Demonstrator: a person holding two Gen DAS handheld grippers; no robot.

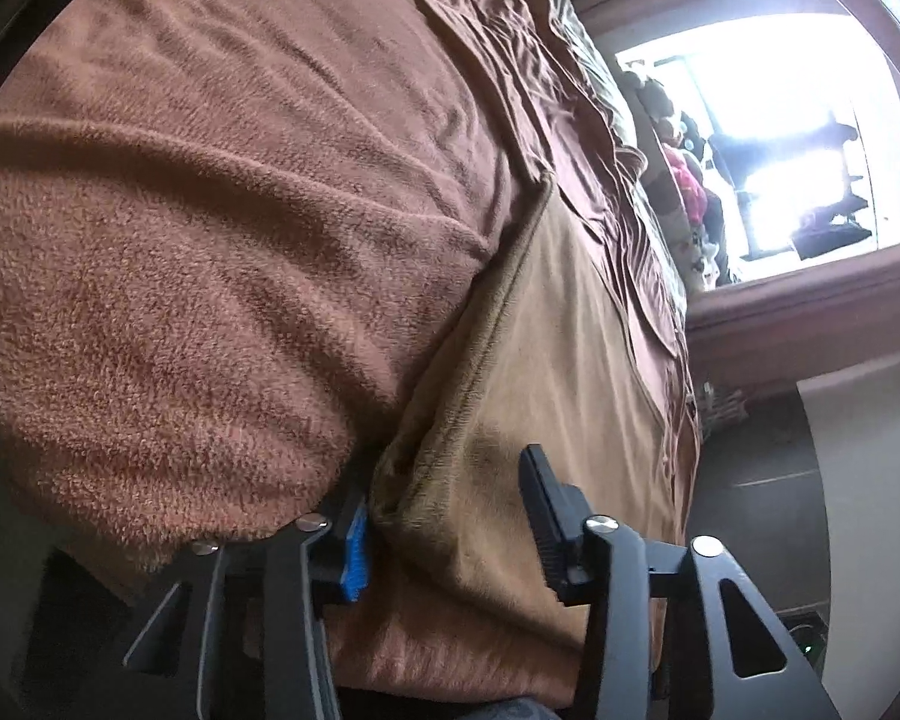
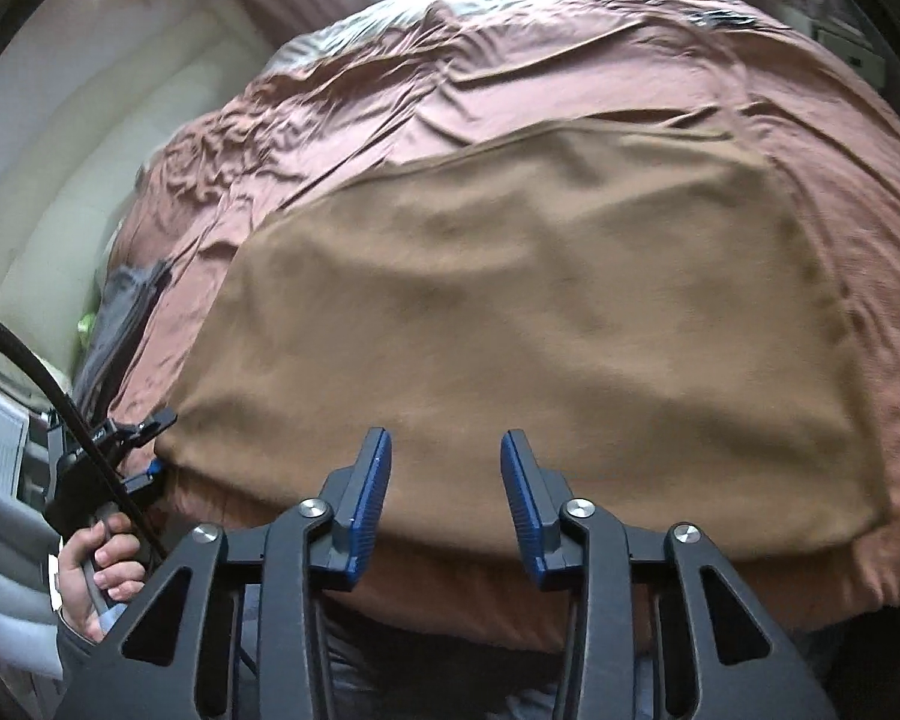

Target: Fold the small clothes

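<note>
A tan cloth [image 2: 540, 324] lies spread flat on the brown bed cover [image 2: 390, 102]. My right gripper [image 2: 445, 480] is open and empty, its blue-padded fingers over the cloth's near edge. My left gripper [image 2: 156, 441] shows at the cloth's near left corner, jaws apart around the edge. In the left wrist view the left gripper [image 1: 444, 498] is open with the tan cloth's edge [image 1: 498, 396] between its fingers. A fuzzy rust-brown blanket [image 1: 210, 240] fills that view's left and hangs over the left finger.
A grey garment [image 2: 120, 312] lies at the bed's left edge. A bright window [image 1: 798, 138] and stuffed toys [image 1: 684, 180] are beyond the bed. A white wall [image 2: 90, 120] and a white appliance [image 2: 0, 438] stand to the left.
</note>
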